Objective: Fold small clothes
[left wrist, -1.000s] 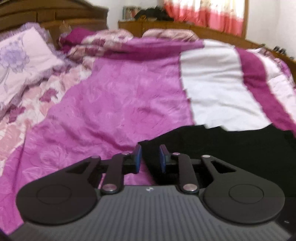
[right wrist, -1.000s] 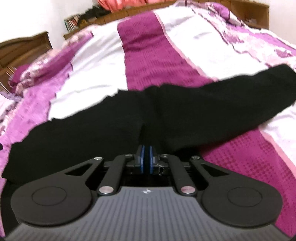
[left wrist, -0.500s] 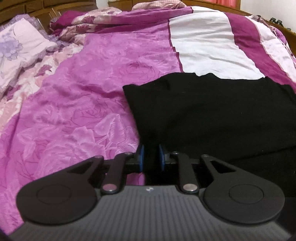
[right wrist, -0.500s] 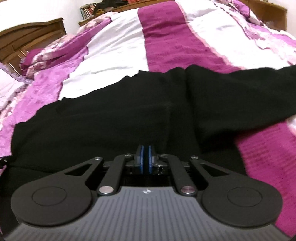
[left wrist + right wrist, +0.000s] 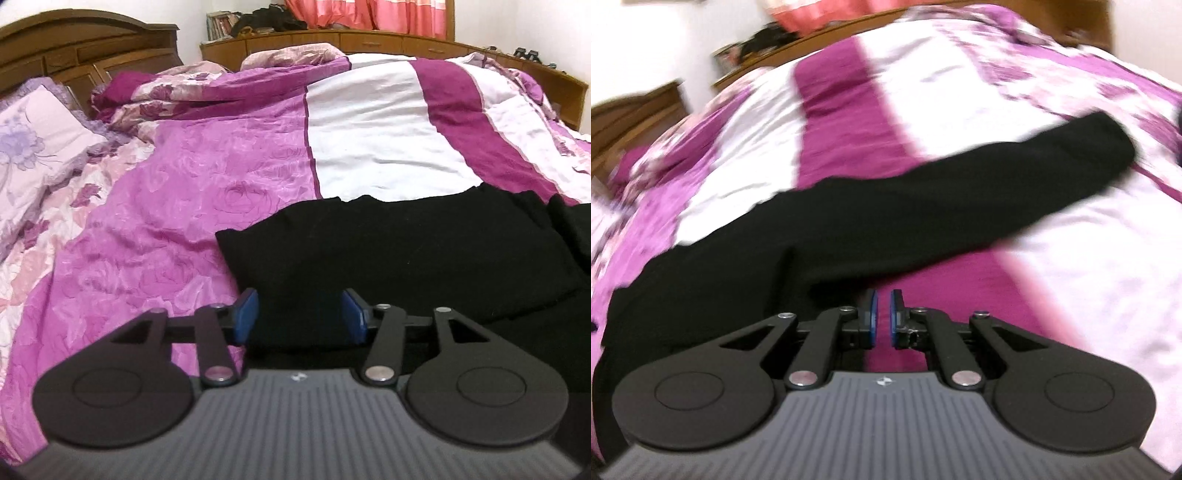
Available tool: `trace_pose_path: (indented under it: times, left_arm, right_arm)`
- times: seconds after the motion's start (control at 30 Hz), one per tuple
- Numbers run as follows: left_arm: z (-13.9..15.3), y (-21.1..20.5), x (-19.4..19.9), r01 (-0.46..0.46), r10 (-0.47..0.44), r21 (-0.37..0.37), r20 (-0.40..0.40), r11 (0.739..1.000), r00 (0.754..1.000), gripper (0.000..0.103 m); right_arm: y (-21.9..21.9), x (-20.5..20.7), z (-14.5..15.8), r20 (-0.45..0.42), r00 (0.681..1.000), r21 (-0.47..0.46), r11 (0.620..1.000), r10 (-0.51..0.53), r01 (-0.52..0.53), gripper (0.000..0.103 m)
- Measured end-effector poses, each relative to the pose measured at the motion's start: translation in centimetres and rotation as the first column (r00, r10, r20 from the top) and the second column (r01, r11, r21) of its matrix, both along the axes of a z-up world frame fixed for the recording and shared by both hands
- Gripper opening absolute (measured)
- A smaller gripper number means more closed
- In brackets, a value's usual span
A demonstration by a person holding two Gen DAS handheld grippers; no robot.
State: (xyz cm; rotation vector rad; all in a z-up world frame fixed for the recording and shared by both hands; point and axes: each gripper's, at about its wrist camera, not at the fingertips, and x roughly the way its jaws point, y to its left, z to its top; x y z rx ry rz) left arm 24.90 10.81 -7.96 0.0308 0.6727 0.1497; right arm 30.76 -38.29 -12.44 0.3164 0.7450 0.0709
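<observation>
Left wrist view, left to right: a floral pillow [image 5: 33, 147] lies at the far left against the wooden headboard [image 5: 88, 48]. A magenta rose-pattern bedspread [image 5: 177, 229] covers the near part of the bed; farther right it changes to white and dark-magenta stripes. The black garment [image 5: 424, 243] lies flat on the bedspread, with its left edge folded into a straight line. The left gripper [image 5: 300, 319] sits over the garment's near left portion. Its jaws are spread wide and released; black fabric shows between the blue pads [image 5: 246, 314], but nothing is clamped.

Right wrist view, left to right (frame is motion-blurred): the black garment [image 5: 746, 273] occupies the left and centre, and one sleeve [image 5: 1052, 162] extends up and to the right across the striped cover. The right gripper [image 5: 882, 317] sits just beside the garment's near edge, over a magenta stripe. Its jaws are parted by a narrow gap and hold nothing.
</observation>
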Motion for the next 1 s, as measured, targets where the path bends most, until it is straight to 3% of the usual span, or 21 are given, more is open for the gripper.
trace_pose_path:
  times: [0.1,0.33,0.47,0.63,0.83,1.0]
  left_arm:
    - [-0.2,-1.1,0.7,-0.005,0.004,-0.063,-0.011,0.998,1.0,0.052]
    - [-0.6,-4.9,2.0,-0.004,0.003,-0.063,-0.002,0.998,1.0,0.052]
    - [-0.5,-6.7,2.1,0.029,-0.029,-0.026,0.008,0.999,1.0,0.053]
    - [-0.3,-7.7,2.6,0.085,-0.085,-0.009,0.016,0.996,0.996,0.053]
    - [0.0,-7.8,4.7,0.094,-0.091,-0.045,0.073,0.995,0.993,0.053]
    - [-0.2,-8.5,7.3,0.099,-0.093,-0.097,0.068,0.99,0.993,0.053]
  right_arm:
    - [-4.2,-0.4,-0.2,-0.001,0.998,0.016,0.998,-0.059,0.059,0.006]
    - [-12.8,0.1,-0.6,0.014,0.988,0.044,0.987,-0.155,0.155,0.007]
    - [-17.1,2.2,-2.1,-0.023,0.977,0.081,0.974,-0.211,0.212,0.022]
    - [-19.7,5.0,-4.1,0.01,0.965,0.164,0.953,-0.262,0.257,0.037]
    - [-22.3,7.9,-4.5,0.058,0.945,0.234,0.925,-0.321,0.3,0.039]
    - [-23.2,10.3,-5.4,0.067,0.939,0.306,0.902,-0.338,0.303,0.039]
